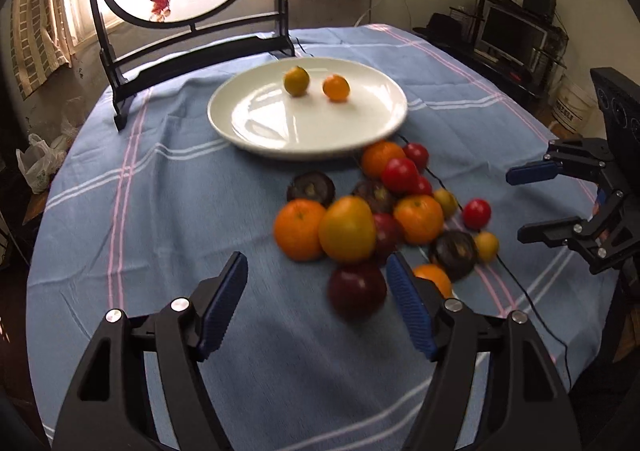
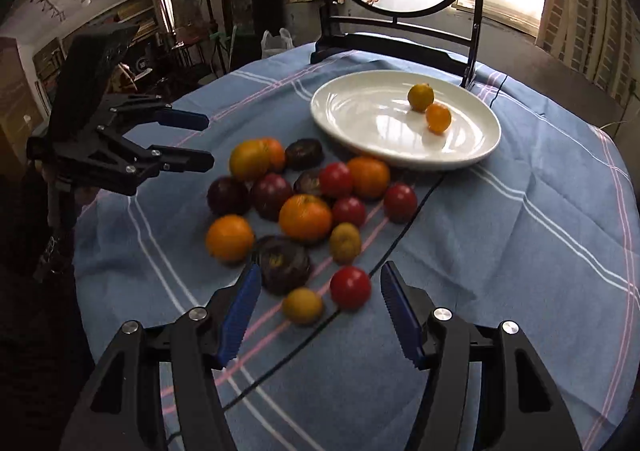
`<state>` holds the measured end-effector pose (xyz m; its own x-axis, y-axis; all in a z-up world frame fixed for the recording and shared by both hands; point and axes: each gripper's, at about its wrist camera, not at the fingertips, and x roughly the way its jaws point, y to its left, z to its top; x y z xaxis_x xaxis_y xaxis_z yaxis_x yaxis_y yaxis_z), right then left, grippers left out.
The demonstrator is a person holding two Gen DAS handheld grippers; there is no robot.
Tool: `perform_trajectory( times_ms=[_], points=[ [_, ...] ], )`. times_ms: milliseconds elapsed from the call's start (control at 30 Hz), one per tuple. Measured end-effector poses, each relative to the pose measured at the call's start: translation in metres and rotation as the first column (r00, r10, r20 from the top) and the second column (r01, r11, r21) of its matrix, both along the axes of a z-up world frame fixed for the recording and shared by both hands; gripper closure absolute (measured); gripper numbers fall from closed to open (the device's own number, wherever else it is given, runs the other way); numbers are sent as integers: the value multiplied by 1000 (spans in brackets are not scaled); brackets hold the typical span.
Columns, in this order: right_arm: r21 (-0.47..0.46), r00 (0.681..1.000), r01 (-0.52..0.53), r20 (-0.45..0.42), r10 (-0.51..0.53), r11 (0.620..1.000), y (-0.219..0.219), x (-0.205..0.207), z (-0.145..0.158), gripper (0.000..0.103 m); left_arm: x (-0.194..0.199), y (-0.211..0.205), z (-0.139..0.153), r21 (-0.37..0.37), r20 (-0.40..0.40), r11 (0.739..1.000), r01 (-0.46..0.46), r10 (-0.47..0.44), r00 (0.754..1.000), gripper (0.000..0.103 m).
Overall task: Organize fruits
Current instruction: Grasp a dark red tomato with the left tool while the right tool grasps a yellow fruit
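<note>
Both claws wide, nothing held. Left claw (image 1: 316,303) hangs by a dark plum (image 1: 356,289), right claw (image 2: 318,309) over a red tomato (image 2: 350,287). Risk: round fruit packed tight in the pile (image 2: 296,211) on the worktop (image 2: 500,251), a nudge rolls neighbours off; cable (image 2: 400,243) may snag. Beyond, the plate (image 2: 360,119) holds 2 small oranges (image 2: 438,117).
</note>
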<state>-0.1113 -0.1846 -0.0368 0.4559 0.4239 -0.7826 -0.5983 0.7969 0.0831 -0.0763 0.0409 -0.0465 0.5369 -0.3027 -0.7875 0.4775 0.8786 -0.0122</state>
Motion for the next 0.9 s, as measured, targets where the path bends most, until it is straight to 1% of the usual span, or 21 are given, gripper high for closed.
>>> perform_trajectory(
  times_ms=[67, 133, 200, 233, 300, 333, 367, 400, 433, 500, 533, 600, 700, 800, 900],
  points=[
    [-31, 1000, -15, -26, 14, 999, 2, -10, -12, 41, -11, -2, -16, 23, -30, 999, 22, -22, 999, 33],
    [-59, 999, -15, -33, 13, 998, 6, -15, -23, 42, -15, -5, -26, 25, -56, 999, 36, -34, 998, 33],
    [-64, 998, -20, -57, 16, 998, 11, -13, -31, 53, -14, -6, -33, 15, -69, 999, 34, -33, 997, 33],
    [-65, 998, -11, -64, 7, 998, 13, -9, -34, 55, -12, -6, -34, 9, -69, 999, 31, -31, 997, 33],
    [-51, 996, -17, -87, 13, 999, 18, -4, -39, 68, -5, -6, -35, 1, -69, 1000, 22, -22, 997, 33],
    [-49, 997, -16, -77, 13, 999, 19, -3, -39, 70, -1, -6, -36, -1, -71, 1000, 17, -17, 997, 33],
    [-47, 997, -15, -73, 12, 999, 20, -2, -40, 76, 3, -7, -38, -1, -75, 1000, 10, -10, 997, 34],
    [-41, 997, -14, -77, 11, 999, 20, 0, -39, 76, 7, -8, -39, -4, -83, 1000, 10, -10, 996, 41],
    [-32, 997, -10, -79, 8, 999, 19, 0, -38, 76, 9, -10, -40, -15, -99, 1000, 19, -20, 995, 44],
    [-31, 997, -11, -74, 9, 999, 16, 0, -35, 76, 12, -15, -43, -29, -122, 999, 41, -44, 992, 60],
    [-28, 997, -8, -73, 6, 1000, 14, -1, -33, 76, 12, -19, -44, -23, -123, 998, 53, -55, 991, 63],
    [-15, 997, -4, -81, 2, 1000, 10, -2, -32, 76, 12, -25, -46, -3, -105, 999, 49, -49, 993, 64],
    [-12, 996, 5, -85, -6, 1000, 7, -2, -33, 76, 20, -25, -45, -38, -123, 999, 20, -25, 992, 64],
    [-10, 996, 6, -87, -7, 1000, 6, -2, -33, 76, 15, -28, -44, -21, -109, 999, 38, -41, 993, 65],
    [1, 997, 3, -83, -3, 1000, 3, -3, -29, 76, 4, -26, -40, -12, -112, 998, 61, -62, 992, 65]
  ],
)
